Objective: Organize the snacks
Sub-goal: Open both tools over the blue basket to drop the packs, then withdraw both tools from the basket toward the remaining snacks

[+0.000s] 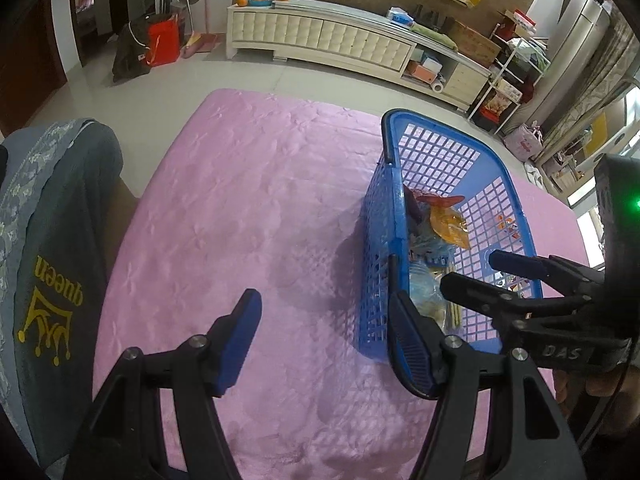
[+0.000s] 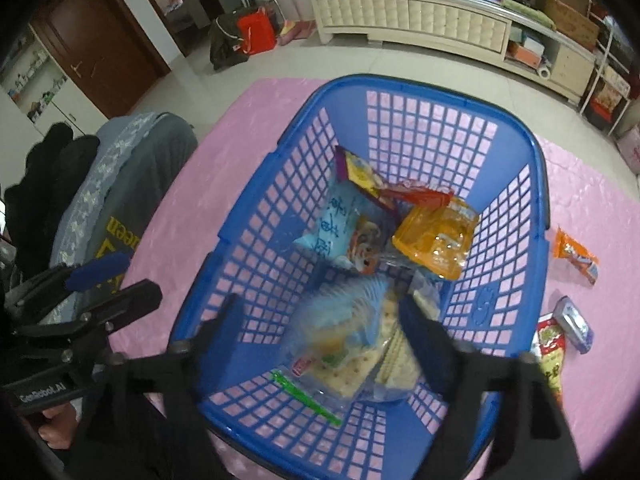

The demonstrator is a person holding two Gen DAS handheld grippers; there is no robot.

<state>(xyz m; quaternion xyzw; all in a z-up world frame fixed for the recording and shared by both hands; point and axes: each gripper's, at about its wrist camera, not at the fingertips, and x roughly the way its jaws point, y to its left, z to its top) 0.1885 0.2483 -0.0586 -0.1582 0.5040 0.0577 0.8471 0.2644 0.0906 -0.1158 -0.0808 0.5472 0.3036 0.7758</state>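
Note:
A blue mesh basket stands on the pink cloth. It holds an orange packet, a light blue packet, a red one and cracker packs. My right gripper hangs open over the basket's near end; a blurred blue-clear packet sits between its fingers, clear of both pads. My left gripper is open and empty over the cloth, its right finger by the basket's near left corner. The right gripper shows there above the basket.
Right of the basket lie an orange packet, a small blue-white pack and a red packet. A grey garment marked "queen" drapes at the table's left. A white cabinet stands across the floor.

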